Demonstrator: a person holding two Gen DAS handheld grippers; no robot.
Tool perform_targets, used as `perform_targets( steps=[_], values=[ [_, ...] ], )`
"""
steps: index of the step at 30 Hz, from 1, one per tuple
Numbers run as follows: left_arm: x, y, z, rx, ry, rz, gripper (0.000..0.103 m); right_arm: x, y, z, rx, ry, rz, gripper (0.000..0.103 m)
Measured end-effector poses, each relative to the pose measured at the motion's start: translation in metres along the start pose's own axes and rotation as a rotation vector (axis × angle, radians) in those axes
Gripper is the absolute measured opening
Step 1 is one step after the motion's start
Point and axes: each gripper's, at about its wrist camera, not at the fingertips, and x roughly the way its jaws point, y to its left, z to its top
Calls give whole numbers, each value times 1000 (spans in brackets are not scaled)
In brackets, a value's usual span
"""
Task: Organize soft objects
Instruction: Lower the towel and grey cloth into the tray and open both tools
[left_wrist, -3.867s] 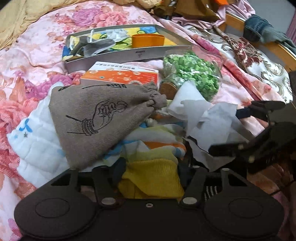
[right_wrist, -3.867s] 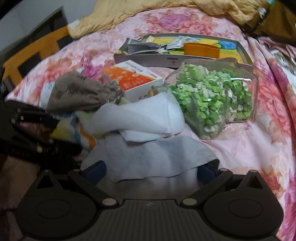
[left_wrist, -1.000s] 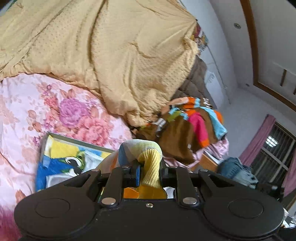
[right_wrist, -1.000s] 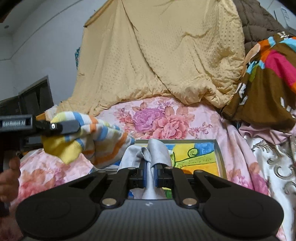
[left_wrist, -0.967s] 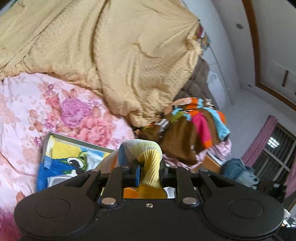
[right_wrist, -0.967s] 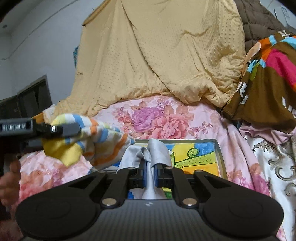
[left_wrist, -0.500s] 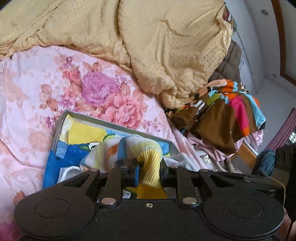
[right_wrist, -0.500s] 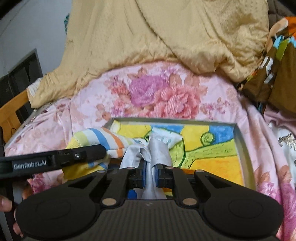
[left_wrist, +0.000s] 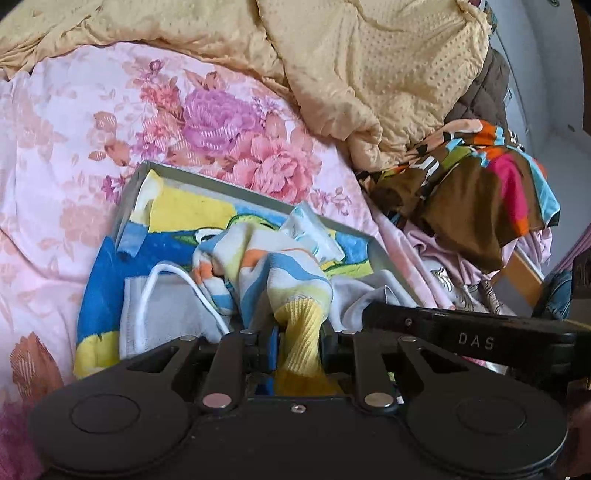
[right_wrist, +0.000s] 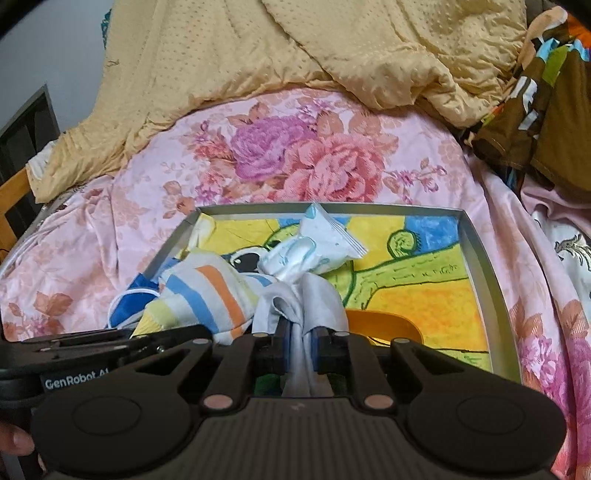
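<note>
My left gripper (left_wrist: 297, 341) is shut on a striped sock with a yellow cuff (left_wrist: 273, 273); the sock drapes into the grey tray (left_wrist: 207, 182) lined with a cartoon picture. The sock also shows in the right wrist view (right_wrist: 207, 295), with the left gripper's finger (right_wrist: 110, 343) in front of it. My right gripper (right_wrist: 299, 345) is shut on a pale grey cloth (right_wrist: 306, 299), held over the tray (right_wrist: 476, 251). The grey cloth's edge (left_wrist: 354, 295) and the right gripper's finger (left_wrist: 461, 328) show at the right in the left wrist view.
In the tray lie a white wrapped packet (right_wrist: 317, 243), a white face mask with ear loops (left_wrist: 166, 306) and an orange container (right_wrist: 384, 325). The tray sits on a pink floral bedsheet (right_wrist: 295, 147). A yellow quilt (right_wrist: 295, 44) and colourful clothes (left_wrist: 480, 177) lie behind.
Both grippers have come down and tilted toward the tray. The sock and the grey cloth, held high a second ago, now hang into the tray.
</note>
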Motion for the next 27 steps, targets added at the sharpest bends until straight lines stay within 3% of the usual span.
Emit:
perform_targets(
  steps=[12, 27],
  values=[
    [-1, 4, -3, -24, 0, 3, 22, -2, -2, -3, 4, -4, -25, 22],
    [-1, 4, -4, -26, 7, 26, 28, -6, -10, -5, -2, -20, -93, 60]
  ],
)
